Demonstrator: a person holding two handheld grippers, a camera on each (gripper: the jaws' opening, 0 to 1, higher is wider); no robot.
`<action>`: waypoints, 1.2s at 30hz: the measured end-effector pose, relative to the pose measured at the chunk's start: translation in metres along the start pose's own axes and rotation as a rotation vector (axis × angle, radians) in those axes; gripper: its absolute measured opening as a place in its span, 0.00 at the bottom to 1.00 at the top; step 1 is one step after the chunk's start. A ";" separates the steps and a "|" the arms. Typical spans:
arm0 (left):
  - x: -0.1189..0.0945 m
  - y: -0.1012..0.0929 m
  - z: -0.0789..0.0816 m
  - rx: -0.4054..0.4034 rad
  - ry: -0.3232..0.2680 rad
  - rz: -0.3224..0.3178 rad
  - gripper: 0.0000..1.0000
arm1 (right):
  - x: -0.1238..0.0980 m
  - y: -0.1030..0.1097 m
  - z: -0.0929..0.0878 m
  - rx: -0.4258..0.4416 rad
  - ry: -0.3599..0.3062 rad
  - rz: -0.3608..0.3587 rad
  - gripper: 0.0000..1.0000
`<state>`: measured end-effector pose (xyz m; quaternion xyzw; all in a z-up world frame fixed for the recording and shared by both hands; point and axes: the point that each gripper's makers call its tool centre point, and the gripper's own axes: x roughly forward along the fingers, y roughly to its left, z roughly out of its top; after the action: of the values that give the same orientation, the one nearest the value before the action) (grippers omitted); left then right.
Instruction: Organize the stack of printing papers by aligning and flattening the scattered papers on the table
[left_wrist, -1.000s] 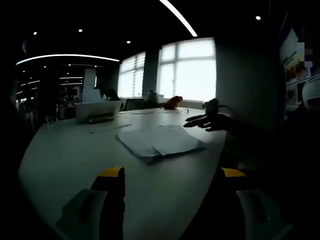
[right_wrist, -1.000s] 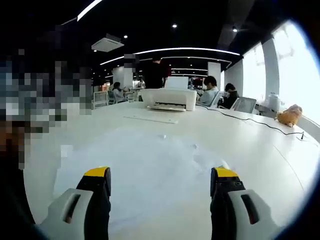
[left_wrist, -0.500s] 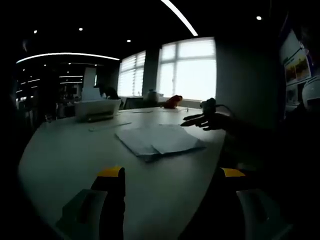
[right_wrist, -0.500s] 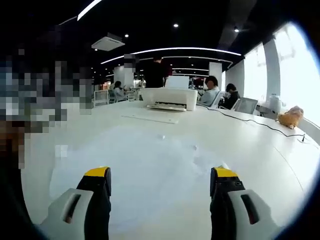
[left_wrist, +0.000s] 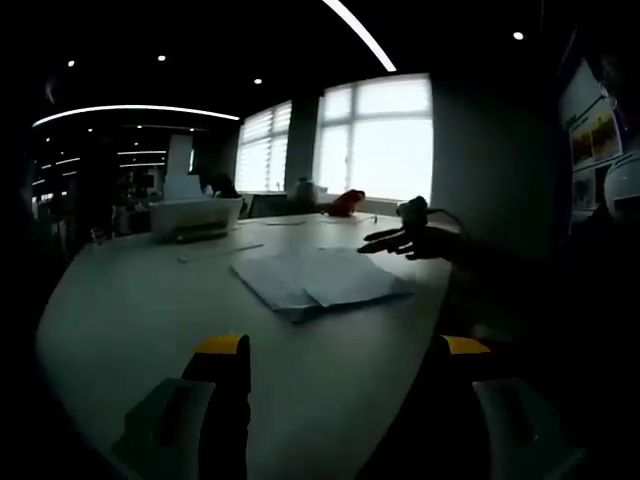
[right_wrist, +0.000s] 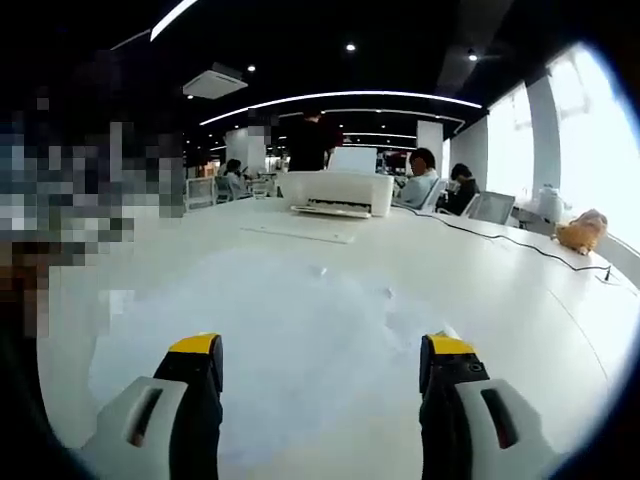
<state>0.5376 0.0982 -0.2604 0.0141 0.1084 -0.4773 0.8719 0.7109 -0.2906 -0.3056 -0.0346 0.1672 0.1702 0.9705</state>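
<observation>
My left claw hangs open and empty, well short of the papers lying ahead of it on the table. My right claw, open too, has eased closer over the papers, which now spread between its jaws. I judge aligning can begin, nothing squared yet.

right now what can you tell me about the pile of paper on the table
The stack of printing papers is white sheets lying flat on the pale table, loosely piled and not squared: edges are fanned out, and one sheet lies skewed across the others. In the right gripper view the stack spreads wide just ahead of the right tongs, which are open. A white printer sits farther back, apart from it.
</observation>
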 end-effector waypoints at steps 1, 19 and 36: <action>0.000 0.000 0.000 0.000 0.000 0.000 0.79 | 0.000 -0.001 0.000 0.001 0.000 -0.001 0.76; 0.000 0.000 -0.001 0.002 0.005 0.000 0.79 | 0.027 -0.021 -0.006 0.001 0.033 0.009 0.74; 0.001 0.000 -0.004 -0.003 0.009 -0.003 0.79 | 0.045 -0.037 -0.010 0.029 0.046 0.014 0.73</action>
<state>0.5372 0.0978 -0.2640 0.0148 0.1130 -0.4782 0.8709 0.7605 -0.3125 -0.3295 -0.0230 0.1920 0.1736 0.9656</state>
